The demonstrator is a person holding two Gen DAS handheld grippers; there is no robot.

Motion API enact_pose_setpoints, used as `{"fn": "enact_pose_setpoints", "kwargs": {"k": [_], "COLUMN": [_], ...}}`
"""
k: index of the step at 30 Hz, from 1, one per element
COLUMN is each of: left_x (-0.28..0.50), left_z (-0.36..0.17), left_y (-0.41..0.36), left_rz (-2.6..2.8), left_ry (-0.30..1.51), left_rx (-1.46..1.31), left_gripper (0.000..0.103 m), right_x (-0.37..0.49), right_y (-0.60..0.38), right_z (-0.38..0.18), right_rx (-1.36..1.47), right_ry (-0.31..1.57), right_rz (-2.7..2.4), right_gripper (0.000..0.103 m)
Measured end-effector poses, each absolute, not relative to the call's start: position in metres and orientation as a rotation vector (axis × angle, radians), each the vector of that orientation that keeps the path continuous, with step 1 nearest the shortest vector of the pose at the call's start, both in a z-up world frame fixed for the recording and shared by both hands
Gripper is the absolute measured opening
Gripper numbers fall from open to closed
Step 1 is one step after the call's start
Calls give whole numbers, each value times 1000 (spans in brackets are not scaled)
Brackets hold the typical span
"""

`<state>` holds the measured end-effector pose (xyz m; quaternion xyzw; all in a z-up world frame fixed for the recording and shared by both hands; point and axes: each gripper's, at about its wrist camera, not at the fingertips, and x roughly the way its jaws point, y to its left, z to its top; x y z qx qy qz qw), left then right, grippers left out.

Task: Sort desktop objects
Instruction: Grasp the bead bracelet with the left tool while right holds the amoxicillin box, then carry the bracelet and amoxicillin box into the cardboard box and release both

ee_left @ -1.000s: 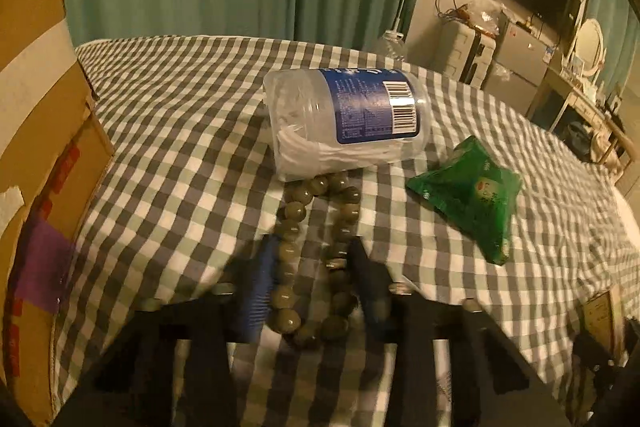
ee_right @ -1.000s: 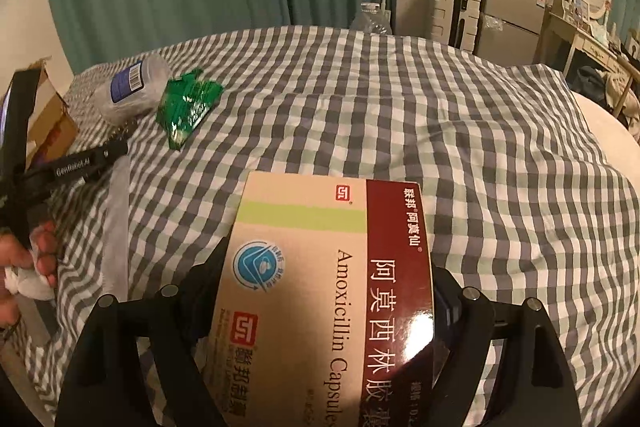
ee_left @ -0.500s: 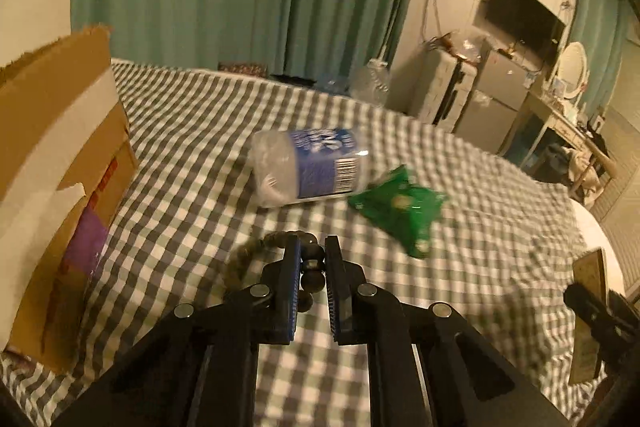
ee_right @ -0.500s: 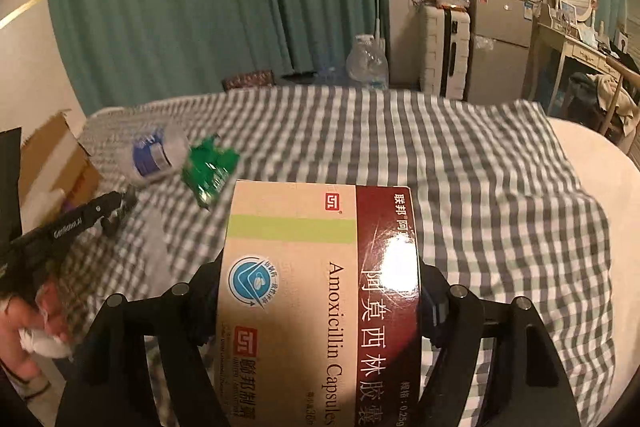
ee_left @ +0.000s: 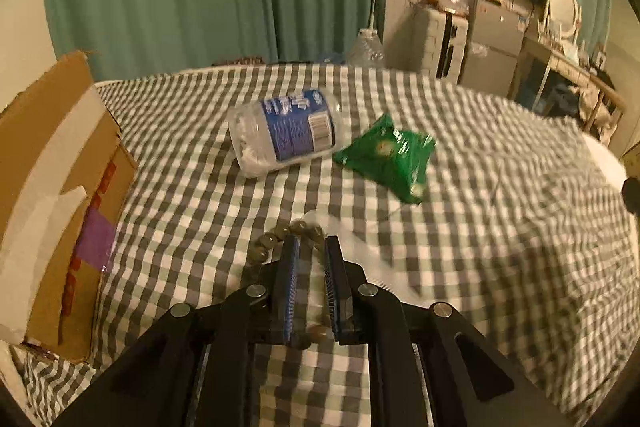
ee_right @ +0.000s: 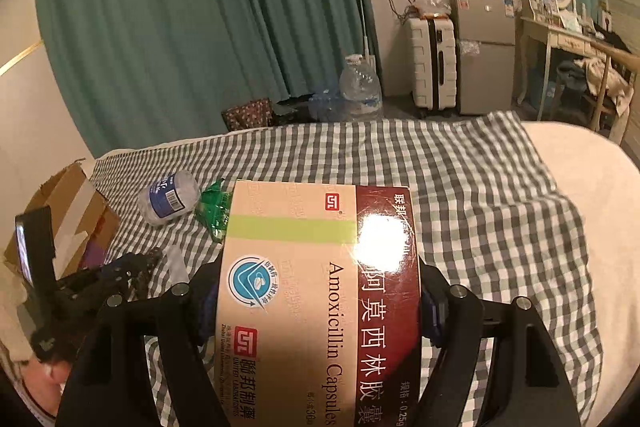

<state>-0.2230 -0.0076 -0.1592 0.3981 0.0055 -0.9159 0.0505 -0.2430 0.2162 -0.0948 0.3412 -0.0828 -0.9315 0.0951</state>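
left gripper (ee_left: 311, 247) clamps olive bead bracelet (ee_left: 276, 237); right gripper (ee_right: 320, 291) grips glossy tan-and-maroon amoxicillin box (ee_right: 316, 291).

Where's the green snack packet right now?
In the left wrist view the green snack packet lies on the checked cloth, right of centre, beside the lying plastic jar.

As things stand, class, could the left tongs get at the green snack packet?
Probably not yet: the left tongs are shut on the bead bracelet. The path over the checked cloth to the green snack packet looks free, though.
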Motion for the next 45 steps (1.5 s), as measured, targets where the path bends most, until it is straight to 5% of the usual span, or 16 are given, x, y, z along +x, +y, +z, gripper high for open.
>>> {"fn": "enact_pose_setpoints", "kwargs": {"k": [3,6,19,27,32,34,36,37,38,45], "left_x": [-232,-239,-232,-222,-213,-219,-224,-227,-227,-221], "left_z": [-175,-187,-176,-170,-150,-157,-173,-180,-183,-173], "left_y": [-11,-13,-17,12,5,-4,-13,-13,-14,8], "left_rz": [-2752,-2719,-2788,-2854,-2895,-2856,-2805,-2793,-2785,-2844], "left_ry": [29,36,191,19,6,22,82,106,111,16], "left_rx": [1304,1357,1370,1377,1223,1255,1370,1435,1451,1426], "left_gripper": [17,45,47,54,75,76,72,36,11,11], "right_x": [-248,-251,-257,-255,-255,-257,-257,-258,-258,-261], "right_y": [217,218,211,210,213,213,215,216,216,214], "right_z": [-104,-111,-125,-120,-120,-122,-123,-124,-124,-124], "right_rx": [1044,1068,1128,1124,1119,1130,1137,1141,1141,1144], "right_ry": [-262,-252,-246,-239,-253,-260,-269,-273,-277,-283], "right_rz": [-2746,-2737,-2722,-2724,-2726,-2718,-2715,-2710,-2710,-2701], "right_gripper": [74,74,74,74,74,74,74,74,74,74]}}
